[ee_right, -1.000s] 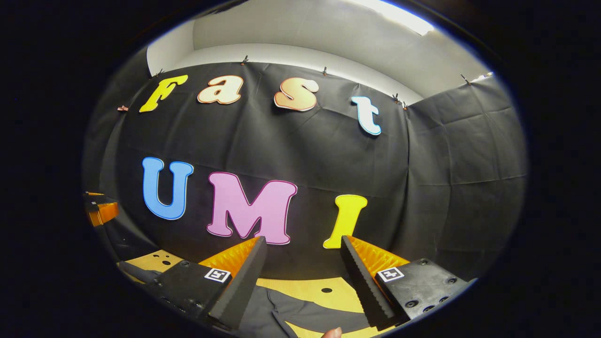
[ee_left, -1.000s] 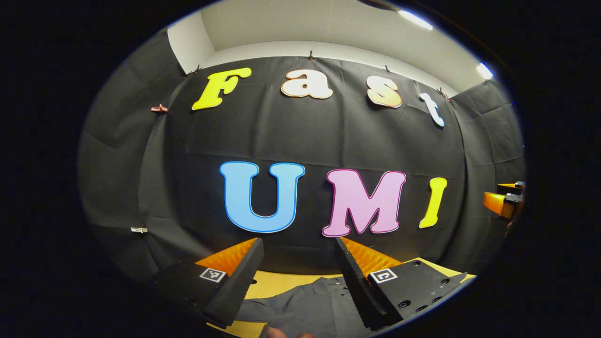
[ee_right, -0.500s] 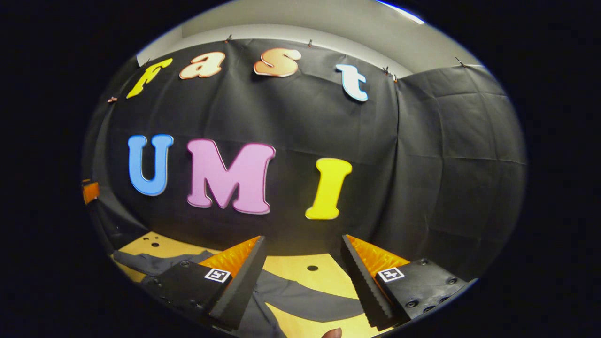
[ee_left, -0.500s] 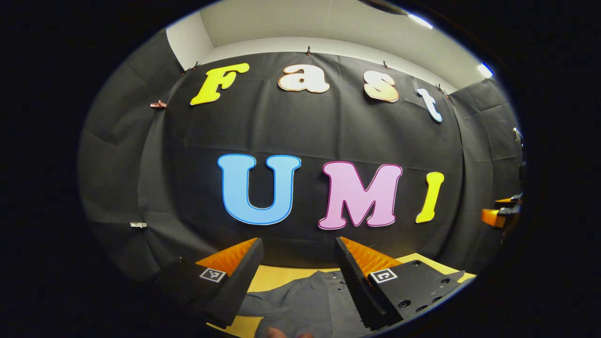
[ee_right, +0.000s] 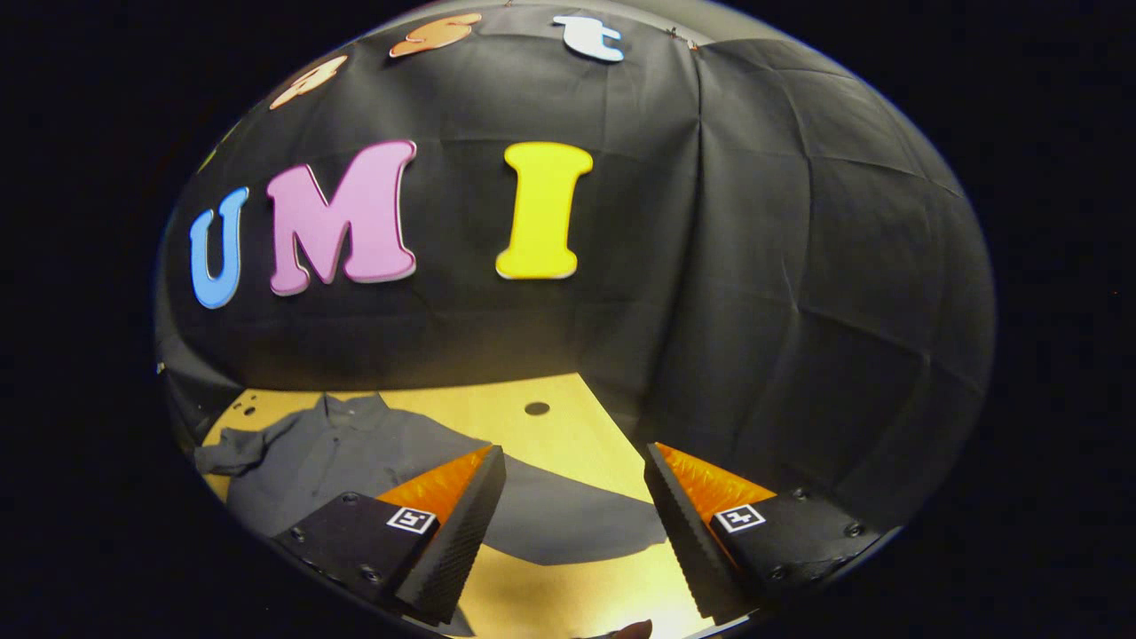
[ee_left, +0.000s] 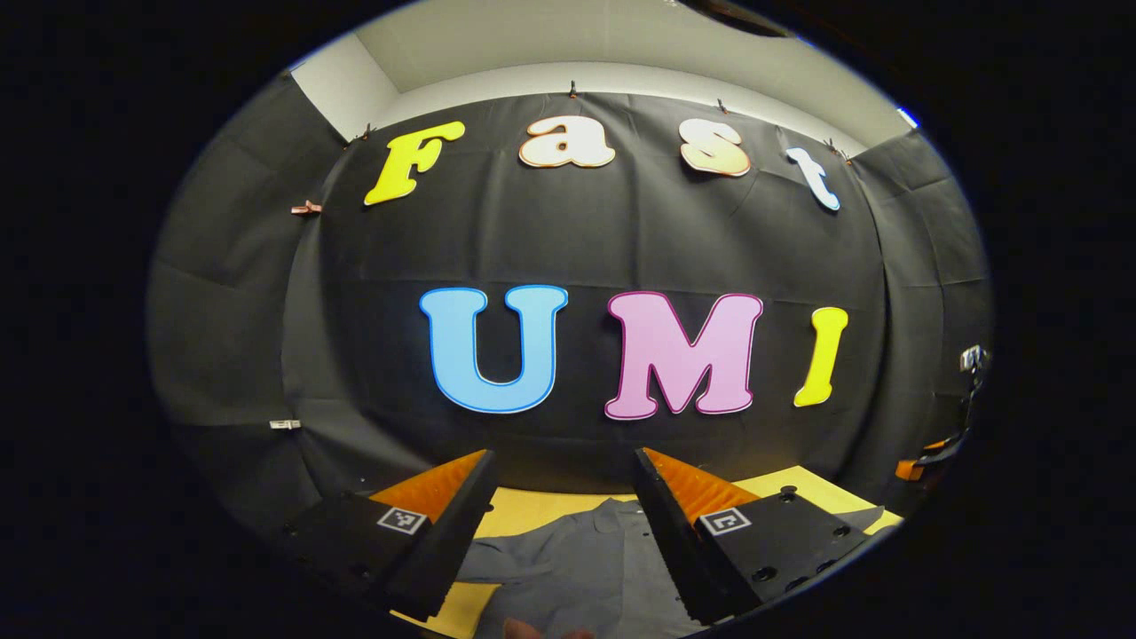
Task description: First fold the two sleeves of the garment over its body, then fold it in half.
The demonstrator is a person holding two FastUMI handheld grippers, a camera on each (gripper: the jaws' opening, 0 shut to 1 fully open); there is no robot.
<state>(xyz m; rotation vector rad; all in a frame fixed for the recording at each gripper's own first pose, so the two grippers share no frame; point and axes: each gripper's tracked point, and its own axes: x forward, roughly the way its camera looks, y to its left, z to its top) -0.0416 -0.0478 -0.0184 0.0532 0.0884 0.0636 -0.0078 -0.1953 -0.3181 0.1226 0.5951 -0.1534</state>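
Left gripper view: the left hand-held gripper (ee_left: 563, 524) hangs above the tabletop (ee_left: 524, 512) with its fingers spread wide and nothing between them. The shirt (ee_left: 577, 568) lies flat at the bottom centre of the frame, its collar showing in the gap between the fingers and its body running under the right finger. At the far right edge, a small part of the other hand-held gripper (ee_left: 923, 461) peeks in, too little of it to read.

Right gripper view: the right hand-held gripper (ee_right: 572, 524) is released too, fingers apart and empty, held clear above the tabletop (ee_right: 532, 435). The shirt (ee_right: 355, 461) sprawls at lower left, collar toward the wall. One sleeve (ee_right: 577, 524) stretches out to the right, passing behind the left finger and lying in the gap between the two fingers, below them and not touched. The other sleeve (ee_right: 235, 453) is bunched at the far left. A round hole (ee_right: 537, 408) sits in the tabletop above the gap.
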